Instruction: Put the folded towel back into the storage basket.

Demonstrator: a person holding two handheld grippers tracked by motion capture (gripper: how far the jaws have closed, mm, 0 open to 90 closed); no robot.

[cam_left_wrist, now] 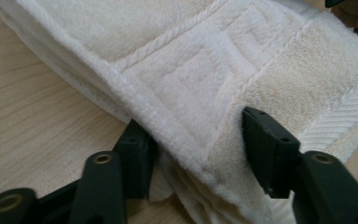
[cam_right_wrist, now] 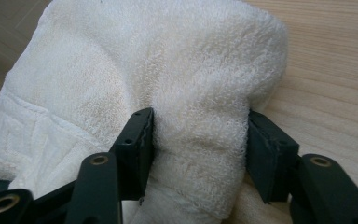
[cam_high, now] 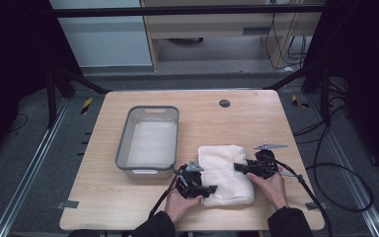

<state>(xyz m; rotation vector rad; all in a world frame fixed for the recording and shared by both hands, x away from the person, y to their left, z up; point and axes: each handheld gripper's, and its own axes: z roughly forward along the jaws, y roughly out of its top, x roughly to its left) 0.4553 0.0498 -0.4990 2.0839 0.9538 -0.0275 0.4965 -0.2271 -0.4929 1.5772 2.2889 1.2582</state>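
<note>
High view: folded white towel [cam_high: 224, 173] on counter [cam_high: 128, 202], right of grey bin [cam_high: 123, 143]; left gripper [cam_high: 208, 190] at towel's near-left corner, fingers [cam_left_wrist: 135, 158] clamped on folded edge; right gripper [cam_high: 239, 168] at right side, fingers [cam_right_wrist: 137, 144] pinching a thick fold.

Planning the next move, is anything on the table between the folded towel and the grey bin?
Nothing visible does. The towel lies just right of the grey bin, bare table between them; both grippers straddle its edges.

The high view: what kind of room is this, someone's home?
Probably a lab or recording rig, not a home: a bare wooden table inside a dark metal frame, cables on the floor, and a person working a folded towel with hand-held grippers.
</note>
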